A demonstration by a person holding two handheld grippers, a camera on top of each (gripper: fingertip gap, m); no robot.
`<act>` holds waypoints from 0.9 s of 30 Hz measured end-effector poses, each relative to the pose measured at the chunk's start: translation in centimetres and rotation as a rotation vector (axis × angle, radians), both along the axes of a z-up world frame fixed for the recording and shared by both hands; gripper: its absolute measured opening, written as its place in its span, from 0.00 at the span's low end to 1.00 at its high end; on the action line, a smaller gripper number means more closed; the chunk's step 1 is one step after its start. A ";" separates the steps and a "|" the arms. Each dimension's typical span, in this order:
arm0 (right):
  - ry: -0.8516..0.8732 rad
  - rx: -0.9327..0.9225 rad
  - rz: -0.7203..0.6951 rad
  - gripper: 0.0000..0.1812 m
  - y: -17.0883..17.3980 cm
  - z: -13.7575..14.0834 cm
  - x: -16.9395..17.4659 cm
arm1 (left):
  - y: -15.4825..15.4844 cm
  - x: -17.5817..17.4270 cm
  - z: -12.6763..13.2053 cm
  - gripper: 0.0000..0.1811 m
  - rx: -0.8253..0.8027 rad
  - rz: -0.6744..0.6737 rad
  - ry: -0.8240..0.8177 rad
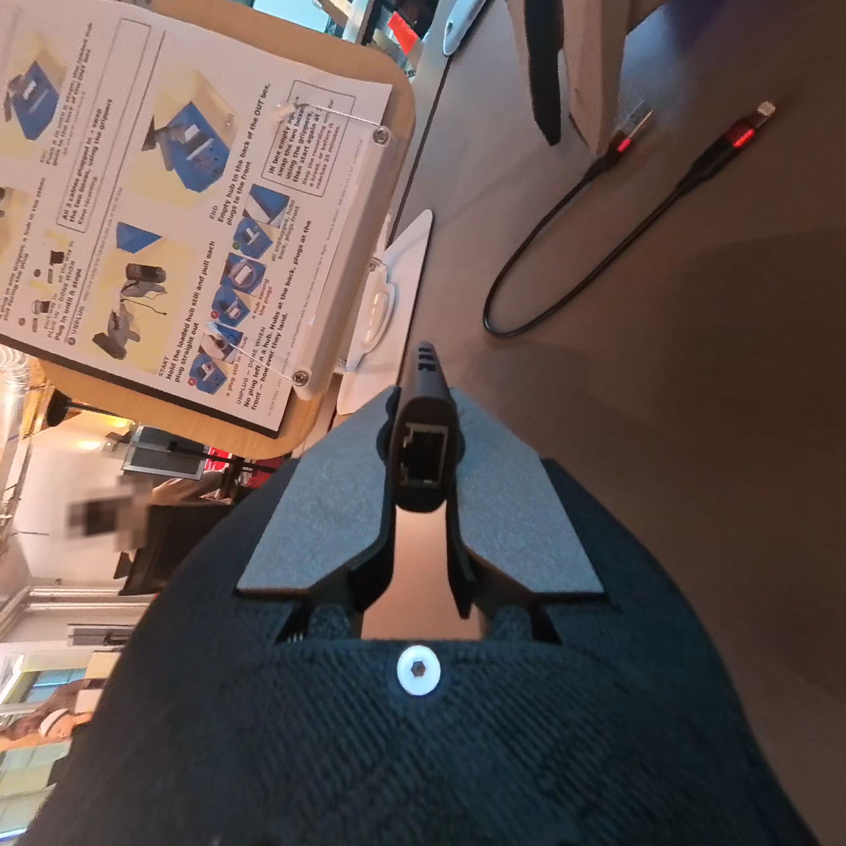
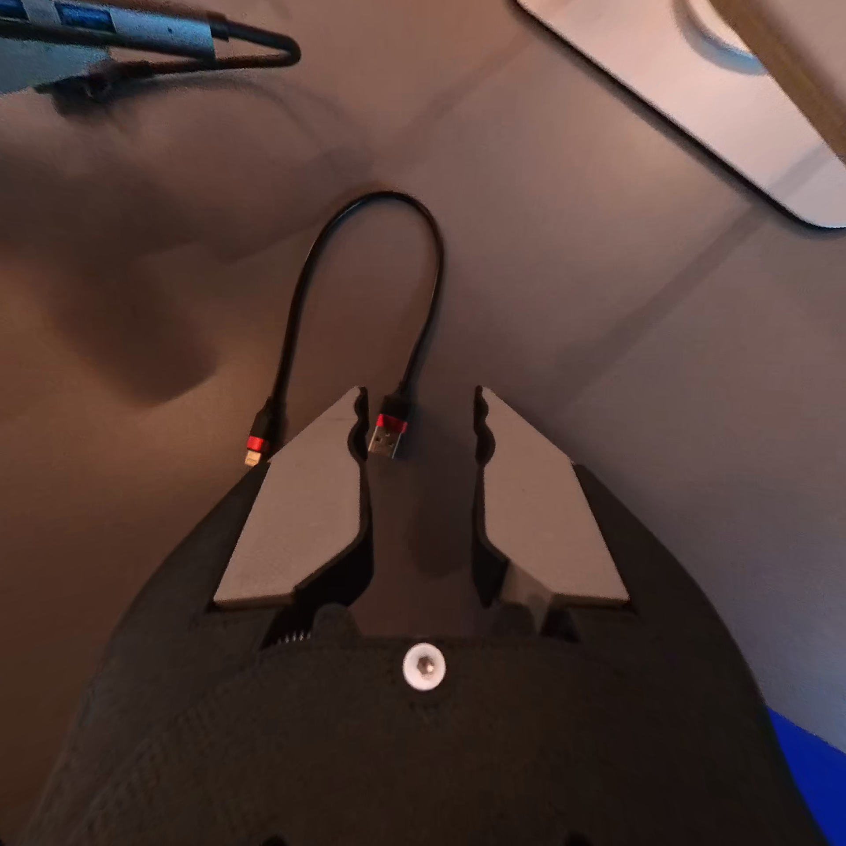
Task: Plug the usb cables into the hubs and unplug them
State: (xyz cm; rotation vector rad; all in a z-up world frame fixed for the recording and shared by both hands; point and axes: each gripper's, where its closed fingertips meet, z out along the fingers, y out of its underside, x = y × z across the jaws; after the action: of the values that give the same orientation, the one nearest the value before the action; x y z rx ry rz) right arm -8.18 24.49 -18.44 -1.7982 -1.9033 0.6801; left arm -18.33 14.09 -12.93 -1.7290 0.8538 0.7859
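Note:
My left gripper (image 1: 421,403) is shut on a dark hub (image 1: 421,458), whose square network port faces the camera; the hub sticks out past the fingertips above the table. A short black USB cable (image 1: 572,256) with red-banded plugs lies on the table to the upper right. In the right wrist view my right gripper (image 2: 420,398) is open, low over the table. The cable's flat USB plug (image 2: 388,435) lies between the fingers, close to the left one. The cable (image 2: 366,201) loops away, and its small plug (image 2: 254,451) lies outside the left finger. The hub (image 2: 151,27) shows at the top left.
A printed instruction sheet (image 1: 183,206) stands on a white holder (image 1: 389,293) at the table's left; the holder's base (image 2: 664,114) shows at the top right of the right wrist view. A blue edge (image 2: 805,751) shows at the lower right. The brown table (image 1: 686,458) spreads to the right. My hands' fingertips stand some 15 cm from each other.

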 end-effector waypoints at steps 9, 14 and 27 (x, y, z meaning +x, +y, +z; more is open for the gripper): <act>-0.079 0.003 0.003 0.25 -0.1 -1.4 0.7 | 0.1 0.0 0.4 0.08 0.028 0.002 0.000; -0.094 0.006 0.033 0.07 -0.5 -1.4 1.0 | 0.1 -0.3 1.1 0.09 0.058 0.018 -0.019; 0.251 0.125 -0.008 0.06 0.3 5.4 -1.3 | 0.4 0.2 -0.5 0.08 -0.006 -0.003 0.004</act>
State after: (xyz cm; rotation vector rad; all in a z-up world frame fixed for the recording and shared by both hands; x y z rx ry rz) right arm -9.45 24.79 -13.08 -1.5633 -1.7318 0.7298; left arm -18.15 14.44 -13.44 -1.7321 0.8622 0.7858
